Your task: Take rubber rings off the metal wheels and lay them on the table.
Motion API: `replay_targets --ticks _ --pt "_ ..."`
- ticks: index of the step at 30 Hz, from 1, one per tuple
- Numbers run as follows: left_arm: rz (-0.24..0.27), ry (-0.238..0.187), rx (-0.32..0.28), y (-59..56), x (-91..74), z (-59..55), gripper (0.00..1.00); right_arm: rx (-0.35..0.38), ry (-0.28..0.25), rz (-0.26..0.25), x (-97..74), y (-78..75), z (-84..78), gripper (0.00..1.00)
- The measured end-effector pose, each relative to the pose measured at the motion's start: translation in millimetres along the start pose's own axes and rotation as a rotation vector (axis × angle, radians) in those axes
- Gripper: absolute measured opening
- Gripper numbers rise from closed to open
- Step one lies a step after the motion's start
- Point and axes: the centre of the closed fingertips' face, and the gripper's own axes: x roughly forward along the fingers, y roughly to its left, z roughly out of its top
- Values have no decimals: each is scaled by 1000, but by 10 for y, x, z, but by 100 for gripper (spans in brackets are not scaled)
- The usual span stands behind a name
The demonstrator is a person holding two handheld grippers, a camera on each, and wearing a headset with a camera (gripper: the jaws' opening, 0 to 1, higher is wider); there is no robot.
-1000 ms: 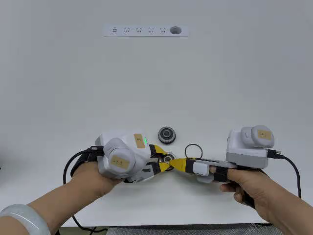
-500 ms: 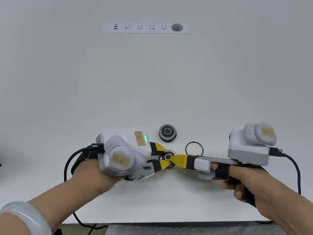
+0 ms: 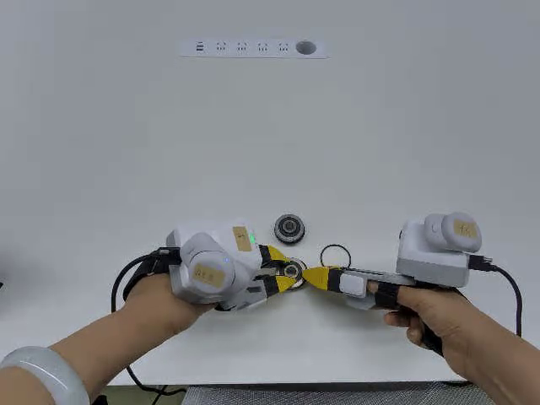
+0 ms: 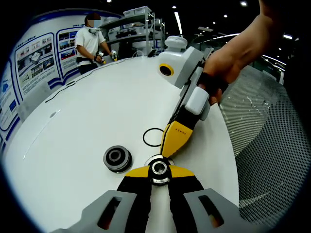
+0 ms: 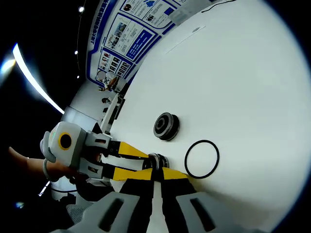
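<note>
Grip matters most in this step, as I judge it: the left gripper must hold the small metal wheel firm and steady, so that the right gripper can catch only the rubber at the rim and draw it away to the side, not upward. A pull along the wheel's axis would probably slide the band off more easily than a pull across it. If the hold is loose, the wheel may turn or slip out between the yellow tips.

The left gripper is closed narrow on this wheel, one yellow tip on each side of it, and it holds the wheel just above the table. The right gripper has its jaws almost together, with only a thin line between them, and its tips touch the rim of the held wheel from the opposite side. Whether they already pinch rubber I cannot tell; the contact is too small to see.

One loose rubber ring lies flat on the table just beside the right gripper's tips. A second wheel, with its black rubber on, stands a little farther away, apart from both grippers.
</note>
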Motion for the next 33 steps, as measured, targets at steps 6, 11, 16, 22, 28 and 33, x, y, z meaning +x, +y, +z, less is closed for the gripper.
replay_targets --ticks 6,11,16,22,28,33 --pt "0 0 -1 3 4 -2 13 -11 0 -4 -1 -12 2 4" --pt "-2 1 0 3 5 1 13 -16 -3 -7 -17 0 12 2" --pt "-2 4 1 2 6 3 13 -12 -4 -9 -14 17 18 2" --pt "-1 6 0 7 10 -4 13 -10 -4 -6 -6 56 23 2" --pt "-2 8 3 8 13 -10 13 -16 -2 0 -1 104 23 1" --pt "-2 9 5 8 14 -13 13 -16 -3 8 3 116 28 1"
